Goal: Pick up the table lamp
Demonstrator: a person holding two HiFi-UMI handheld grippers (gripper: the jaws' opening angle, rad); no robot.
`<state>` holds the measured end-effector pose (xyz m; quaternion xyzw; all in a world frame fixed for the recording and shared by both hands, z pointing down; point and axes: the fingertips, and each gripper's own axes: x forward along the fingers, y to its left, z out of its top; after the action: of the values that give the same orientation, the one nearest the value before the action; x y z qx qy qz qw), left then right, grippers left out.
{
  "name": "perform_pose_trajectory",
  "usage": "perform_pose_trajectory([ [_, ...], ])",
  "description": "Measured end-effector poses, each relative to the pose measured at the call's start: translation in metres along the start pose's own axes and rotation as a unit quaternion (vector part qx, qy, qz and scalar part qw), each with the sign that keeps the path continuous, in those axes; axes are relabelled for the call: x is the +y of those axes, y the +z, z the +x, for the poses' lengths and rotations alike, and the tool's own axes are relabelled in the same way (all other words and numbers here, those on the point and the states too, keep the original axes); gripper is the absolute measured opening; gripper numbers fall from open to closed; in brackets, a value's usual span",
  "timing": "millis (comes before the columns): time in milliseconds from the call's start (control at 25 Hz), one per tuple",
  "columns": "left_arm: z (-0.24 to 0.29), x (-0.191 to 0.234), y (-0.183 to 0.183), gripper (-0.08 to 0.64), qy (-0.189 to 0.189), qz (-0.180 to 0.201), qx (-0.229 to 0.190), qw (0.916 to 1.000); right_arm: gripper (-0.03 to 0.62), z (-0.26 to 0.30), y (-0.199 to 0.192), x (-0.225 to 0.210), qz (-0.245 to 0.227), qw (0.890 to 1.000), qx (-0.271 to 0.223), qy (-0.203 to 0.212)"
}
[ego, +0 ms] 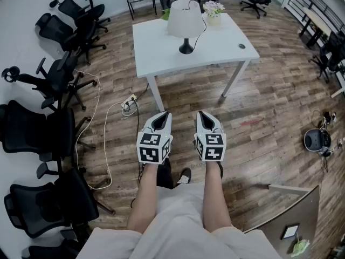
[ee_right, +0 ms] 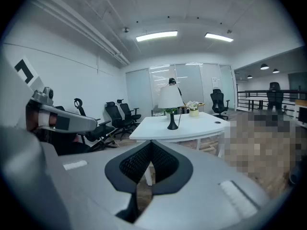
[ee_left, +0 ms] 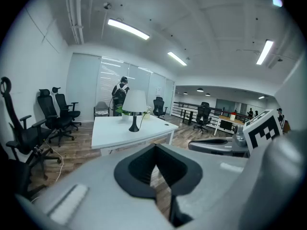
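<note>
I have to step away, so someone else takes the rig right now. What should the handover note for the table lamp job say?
Left claw: shut, empty, held out over the floor, well short of the table.
Right claw: shut, empty, beside the left one.
Table lamp: upright on the white table, untouched, with a small flower pot just beyond it.
Done: nothing yet.
Left: walk up to the table, open a claw, probably grip the dark stem under the shade, then lift.
</note>
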<state>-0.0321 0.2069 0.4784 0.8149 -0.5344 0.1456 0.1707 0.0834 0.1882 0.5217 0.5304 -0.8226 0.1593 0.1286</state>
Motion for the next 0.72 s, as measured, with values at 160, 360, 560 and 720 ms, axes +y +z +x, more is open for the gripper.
perform_pose_trajectory([
  [160, 0.005, 0.011, 0.002, 0.000, -0.001, 0.001, -0.002, 1.0000, 0.020, 0.012, -0.001, -0.006, 0.009, 1.000, 0.002, -0.008],
  [360, 0.018, 0.041, 0.008, 0.000, -0.003, -0.045, -0.017, 0.9988, 0.018, 0.037, -0.005, -0.013, -0.014, 0.999, 0.035, -0.027],
  [560, 0.051, 0.052, 0.021, 0.000, -0.019, -0.045, -0.004, 0.9988, 0.018, 0.059, 0.013, -0.026, 0.005, 1.000, 0.021, -0.018],
  [720, 0.083, 0.057, 0.042, 0.000, -0.037, -0.047, -0.009, 0.9982, 0.021, 0.081, 0.032, -0.036, 0.009, 1.000, 0.012, -0.006],
])
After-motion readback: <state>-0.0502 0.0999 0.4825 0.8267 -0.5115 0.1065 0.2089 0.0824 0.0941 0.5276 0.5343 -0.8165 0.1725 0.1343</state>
